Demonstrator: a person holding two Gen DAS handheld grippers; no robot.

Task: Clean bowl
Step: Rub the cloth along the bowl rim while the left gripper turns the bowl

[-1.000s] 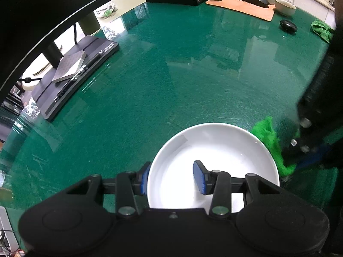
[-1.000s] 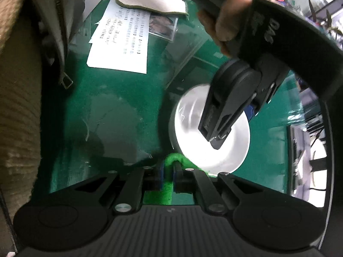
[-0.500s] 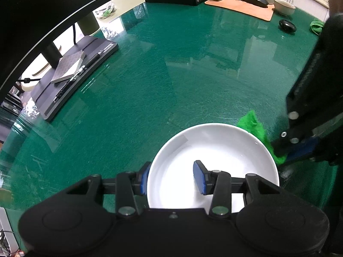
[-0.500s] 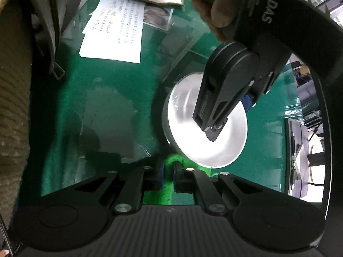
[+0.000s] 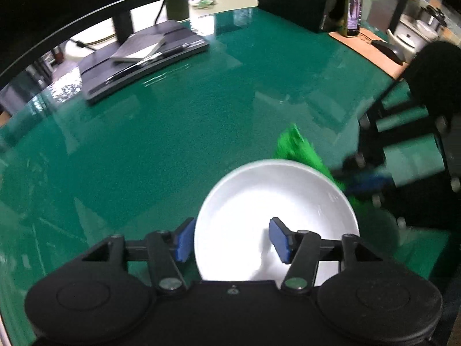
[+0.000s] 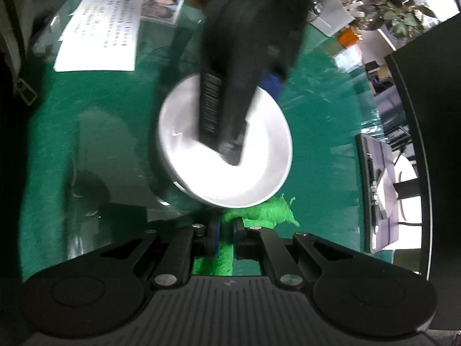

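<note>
A white bowl stands on the green glass-topped table. My left gripper straddles its near rim, one blue pad outside the wall and one inside. Its jaws are opening and the pads stand clear of the rim. Seen from the right wrist, the left gripper hangs blurred over the bowl. My right gripper is shut on a bright green cloth, which lies against the outside of the bowl's rim. The right gripper shows blurred at the bowl's far right.
A dark monitor stand with a notebook sits at the far left of the table. A phone, an orange mat and a teapot are at the far right. A printed sheet and a zipped bag lie beyond the bowl.
The left jaws have spread wider around the bowl's rim and the left wrist has rolled. The right gripper with the cloth has slid along the bowl's edge.
</note>
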